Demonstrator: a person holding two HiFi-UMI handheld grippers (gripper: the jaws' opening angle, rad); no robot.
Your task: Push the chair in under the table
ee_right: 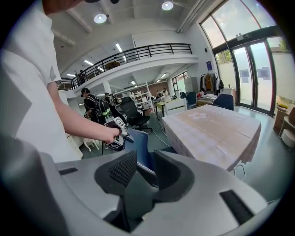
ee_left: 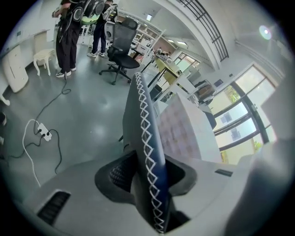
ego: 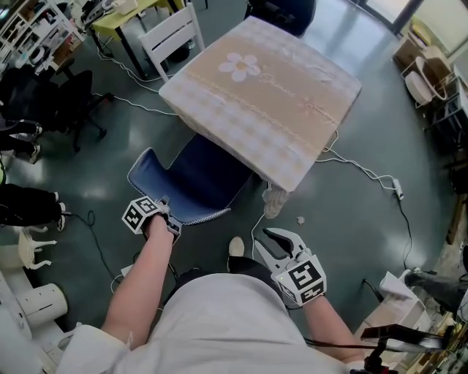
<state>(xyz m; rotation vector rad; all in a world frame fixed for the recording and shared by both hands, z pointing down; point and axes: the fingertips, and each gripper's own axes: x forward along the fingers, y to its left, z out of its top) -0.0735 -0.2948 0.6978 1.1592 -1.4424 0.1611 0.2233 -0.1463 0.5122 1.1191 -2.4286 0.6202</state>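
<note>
A blue chair (ego: 197,179) stands with its seat partly beneath the table (ego: 263,88), which wears a beige checked cloth with a flower print. My left gripper (ego: 164,206) is at the top rim of the chair's backrest. In the left gripper view that white-stitched rim (ee_left: 146,138) runs between the jaws of the left gripper (ee_left: 150,177), which stand open around it. My right gripper (ego: 269,241) hovers low to the right of the chair, open and holding nothing. The right gripper view shows the right gripper (ee_right: 140,173), the chair (ee_right: 140,147), the table (ee_right: 212,129) and the left gripper (ee_right: 120,136).
A white chair (ego: 175,33) and a yellow-green desk (ego: 124,14) stand beyond the table. A black office chair (ego: 66,102) is at the left. Cables and a power strip (ego: 398,190) lie on the grey floor to the right. People (ee_left: 69,32) stand far off.
</note>
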